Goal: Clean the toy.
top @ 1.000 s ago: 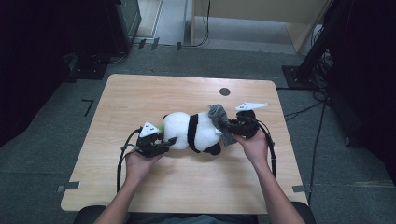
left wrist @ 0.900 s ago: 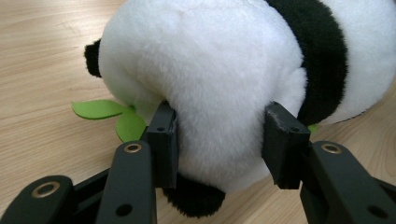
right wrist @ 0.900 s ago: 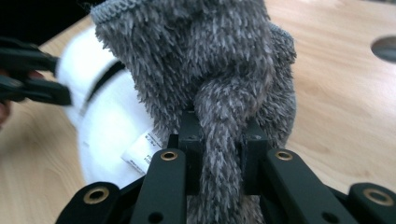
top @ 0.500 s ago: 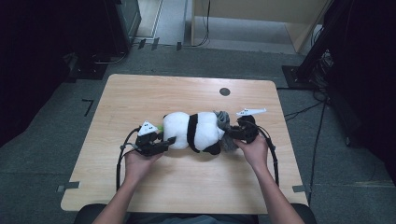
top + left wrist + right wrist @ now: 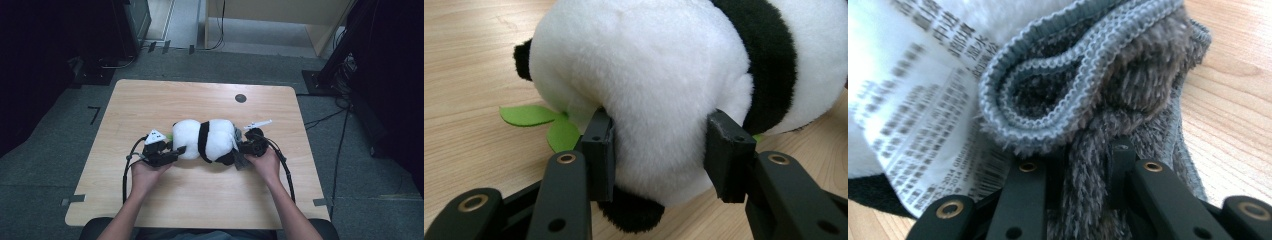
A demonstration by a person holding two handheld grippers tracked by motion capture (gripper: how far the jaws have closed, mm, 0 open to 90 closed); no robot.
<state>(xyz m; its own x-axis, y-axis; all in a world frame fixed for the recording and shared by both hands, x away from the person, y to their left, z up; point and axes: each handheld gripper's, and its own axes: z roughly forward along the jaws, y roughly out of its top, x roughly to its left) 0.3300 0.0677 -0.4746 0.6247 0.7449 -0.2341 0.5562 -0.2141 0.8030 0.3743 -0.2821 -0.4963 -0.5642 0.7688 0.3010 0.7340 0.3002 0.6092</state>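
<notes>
A black-and-white panda plush [image 5: 207, 140] lies on its side in the middle of the wooden table [image 5: 150, 100]. My left gripper [image 5: 172, 151] presses its jaws into the two sides of the panda's white head [image 5: 649, 85], gripper [image 5: 663, 152] shut on it. Green felt leaves [image 5: 539, 120] stick out beside the head. At the panda's other end my right gripper [image 5: 241, 149] is shut on a grey fuzzy knitted cloth [image 5: 1088, 75], which is pinched between its jaws [image 5: 1088, 165]. A white printed label [image 5: 913, 100] hangs beside that cloth.
A small black round disc [image 5: 240, 98] sits in the tabletop near the far edge. Cables loop from both grippers across the table. Dark equipment and stands surround the table on the floor.
My right gripper has moved left and nearer to the person with the grey cloth, now tight against the panda's end. The left gripper and the panda have stayed put.
</notes>
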